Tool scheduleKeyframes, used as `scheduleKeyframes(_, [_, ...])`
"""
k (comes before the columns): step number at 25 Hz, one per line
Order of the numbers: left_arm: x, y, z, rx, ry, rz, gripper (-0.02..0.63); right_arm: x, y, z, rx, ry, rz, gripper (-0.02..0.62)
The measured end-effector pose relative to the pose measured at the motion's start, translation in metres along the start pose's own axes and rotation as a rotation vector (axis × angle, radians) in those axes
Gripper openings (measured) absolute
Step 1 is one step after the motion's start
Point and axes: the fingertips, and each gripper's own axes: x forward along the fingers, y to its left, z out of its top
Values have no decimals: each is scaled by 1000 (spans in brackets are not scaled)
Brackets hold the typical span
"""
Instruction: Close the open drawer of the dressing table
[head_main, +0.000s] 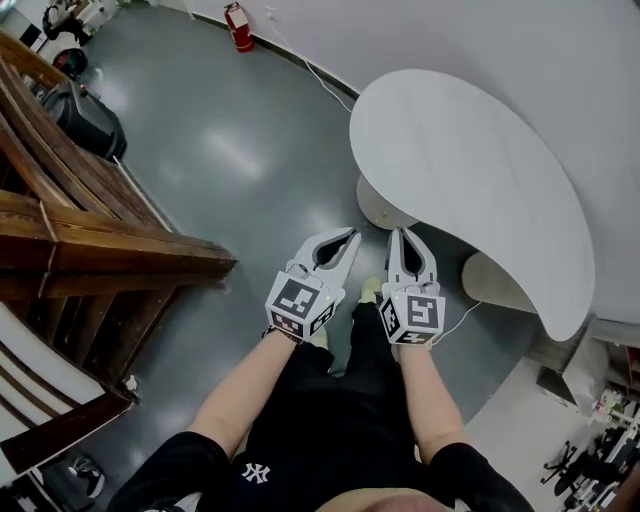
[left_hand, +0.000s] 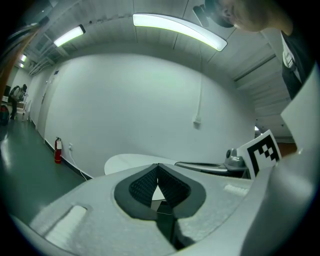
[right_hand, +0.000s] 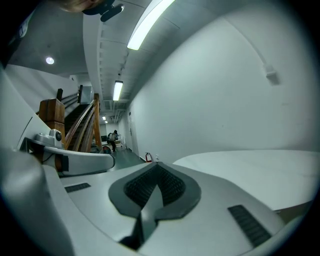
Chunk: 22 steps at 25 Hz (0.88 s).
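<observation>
The dressing table (head_main: 470, 170) lies ahead of left claw (head_main: 351, 237) and right claw (head_main: 401, 234), both pinched together, empty

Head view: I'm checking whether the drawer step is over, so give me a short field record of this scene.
table: white curved top, beside the wall; no open drawer in view
left gripper: jaws together, empty
right gripper: jaws together, empty
floor: grey, fire extinguisher by the wall
at left: wooden staircase

The tabletop (head_main: 470, 170) hides most of its base (head_main: 385, 205); a far figure (right_hand: 114, 136), perhaps a person, is too small.
</observation>
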Motion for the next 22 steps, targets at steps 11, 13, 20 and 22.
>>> scheduleKeyframes(11, [-29,-42,68,21,-16,-24,11,-42,30,74,-48,-68,59,15])
scheduleKeyframes(13, [-32,-47,79,27,-30,-27,11,-48,32,87,-56,-85,64,15])
scheduleKeyframes(20, [-44,-59,113,54,-70,-34,11,-62,44,119,-85,-125,67,15])
scheduleKeyframes(22, [-43,-60,115,56,-73,-35,11,-64,44,121,-86,-128,68,15])
